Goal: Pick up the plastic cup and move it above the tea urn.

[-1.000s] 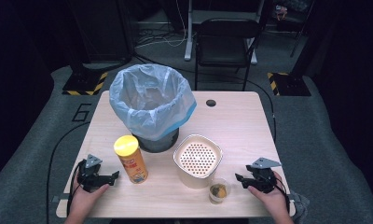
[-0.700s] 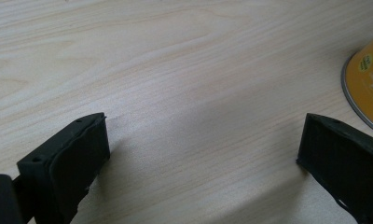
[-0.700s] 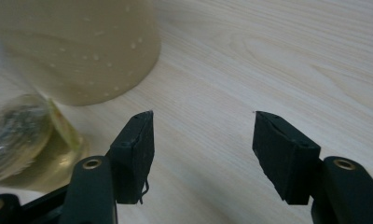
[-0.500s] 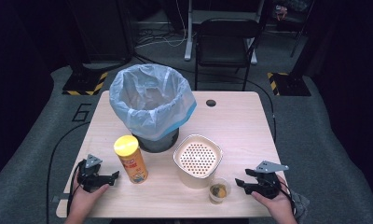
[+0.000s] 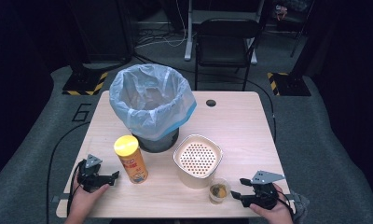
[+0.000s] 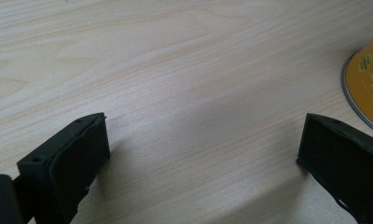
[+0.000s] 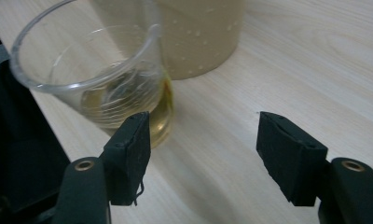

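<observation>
The right hand-held gripper (image 5: 238,187) sat just beside the upright clear cup (image 5: 219,190), which stood in front of the cream canister (image 5: 197,159), jaws just opening, parted and empty, the cup off its left jaw, not between them.

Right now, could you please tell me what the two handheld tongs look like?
Both the left tongs and the right tongs are black, each with two blocky flat-faced jaws and a grey three-cornered plate on top. A black cable trails from the left one. In the right gripper view, brass-coloured rivets sit at the jaw bases.
</observation>
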